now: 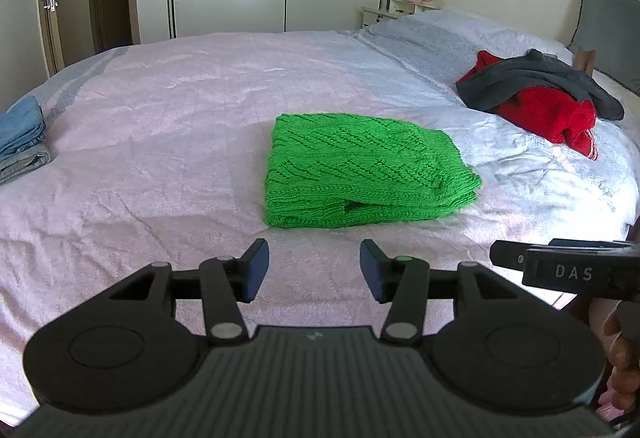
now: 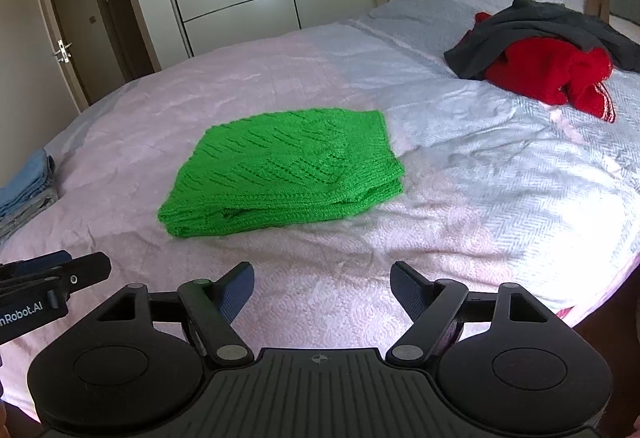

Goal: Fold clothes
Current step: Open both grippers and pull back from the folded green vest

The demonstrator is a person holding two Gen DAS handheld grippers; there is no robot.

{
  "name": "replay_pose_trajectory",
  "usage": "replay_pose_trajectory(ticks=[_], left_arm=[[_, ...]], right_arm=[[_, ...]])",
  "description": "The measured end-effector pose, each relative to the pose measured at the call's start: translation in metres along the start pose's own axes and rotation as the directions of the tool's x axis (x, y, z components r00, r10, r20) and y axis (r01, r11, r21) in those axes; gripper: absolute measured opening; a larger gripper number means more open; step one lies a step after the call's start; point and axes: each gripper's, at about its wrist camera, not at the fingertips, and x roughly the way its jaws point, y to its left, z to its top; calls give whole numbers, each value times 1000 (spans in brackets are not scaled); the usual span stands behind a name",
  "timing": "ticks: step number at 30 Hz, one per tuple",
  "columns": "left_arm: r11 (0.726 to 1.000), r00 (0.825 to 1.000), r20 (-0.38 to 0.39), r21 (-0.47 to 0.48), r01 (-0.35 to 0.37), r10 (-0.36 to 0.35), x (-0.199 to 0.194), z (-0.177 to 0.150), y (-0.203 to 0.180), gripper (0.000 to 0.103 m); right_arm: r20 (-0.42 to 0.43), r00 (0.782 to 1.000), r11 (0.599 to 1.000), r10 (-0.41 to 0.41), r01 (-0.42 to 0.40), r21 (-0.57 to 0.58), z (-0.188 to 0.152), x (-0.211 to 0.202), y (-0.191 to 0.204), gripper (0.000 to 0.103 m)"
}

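Both your left gripper (image 1: 314,270) and right gripper (image 2: 322,292) gape empty; folded green sweater (image 1: 360,173) lies mid-frame ahead, unfolded red-and-grey heap (image 2: 548,49) upper right.

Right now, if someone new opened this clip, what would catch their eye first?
The bright green knit sweater, folded into a neat block in the middle of the bed. Next, the unfolded heap of a red garment under a dark grey garment near the pillows. Both the left gripper and right gripper hover open and empty.
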Motion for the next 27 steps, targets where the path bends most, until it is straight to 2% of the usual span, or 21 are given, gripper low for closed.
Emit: replay_pose_trajectory(ticks=[10, 18, 23, 27], left_arm=[[1000, 999, -40, 3, 16, -16, 19, 1, 3, 47], [999, 996, -80, -32, 24, -27, 45, 3, 10, 47], [997, 995, -95, -69, 33, -39, 62, 4, 16, 47], [989, 993, -90, -134, 62, -75, 75, 6, 26, 47]], right_arm=[[-29, 999, 1000, -14, 14, -4, 3, 15, -3, 78], [-59, 998, 1000, -22, 21, -14, 7, 35, -6, 78], [-84, 996, 1000, -23, 22, -11, 9, 52, -12, 78], [-88, 996, 1000, -17, 18, 12, 11, 66, -20, 78]])
